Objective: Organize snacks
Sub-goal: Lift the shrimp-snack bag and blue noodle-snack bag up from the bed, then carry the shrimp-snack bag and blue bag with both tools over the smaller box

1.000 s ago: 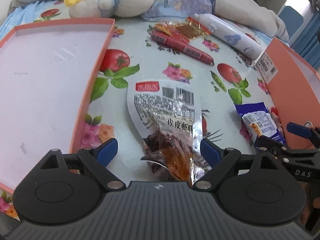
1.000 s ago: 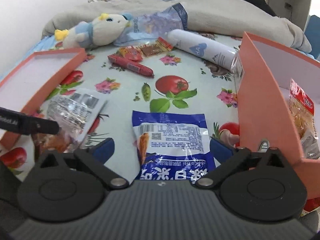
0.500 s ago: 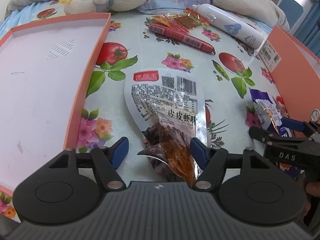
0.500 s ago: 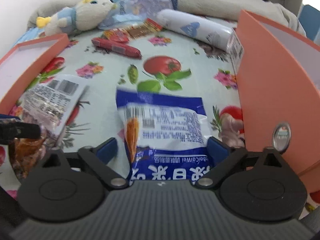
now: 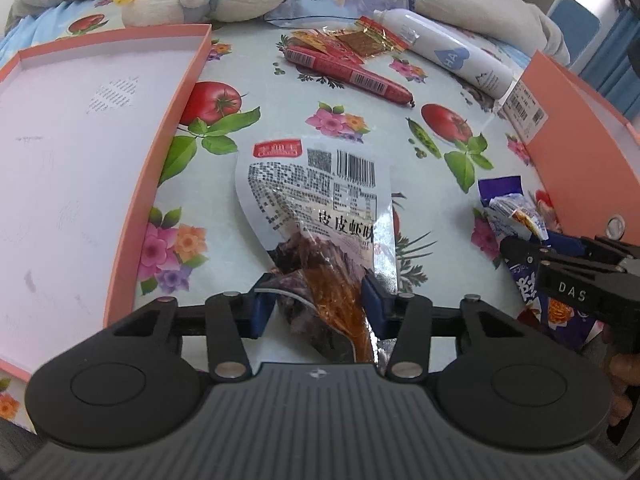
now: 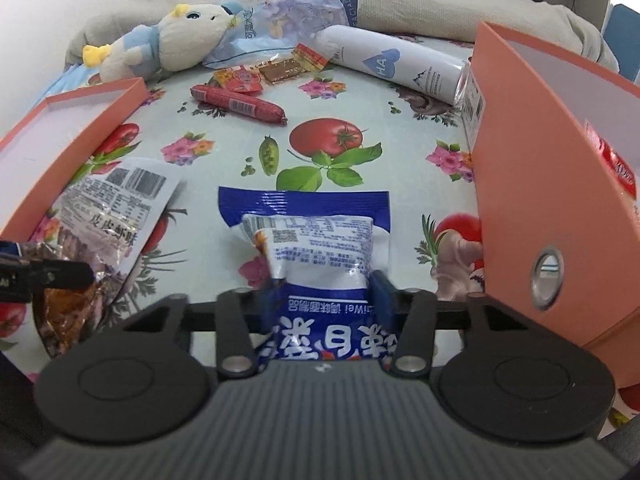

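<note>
My left gripper is shut on the near end of a clear and silver snack pouch with brown contents, lying on the flowered tablecloth. The pouch also shows in the right wrist view. My right gripper is shut on the near end of a blue and white snack bag, which bunches up between the pads. The bag and right gripper show at the right of the left wrist view. A red sausage stick and small red packets lie farther back.
An open orange box lid lies at the left. An orange box with snacks inside stands at the right. A white bottle, a plush toy and a blue bag lie at the back.
Both grippers have closed from open onto their packets. The blue bag has crumpled between the right pads and the clear pouch is pinched between the left pads.
</note>
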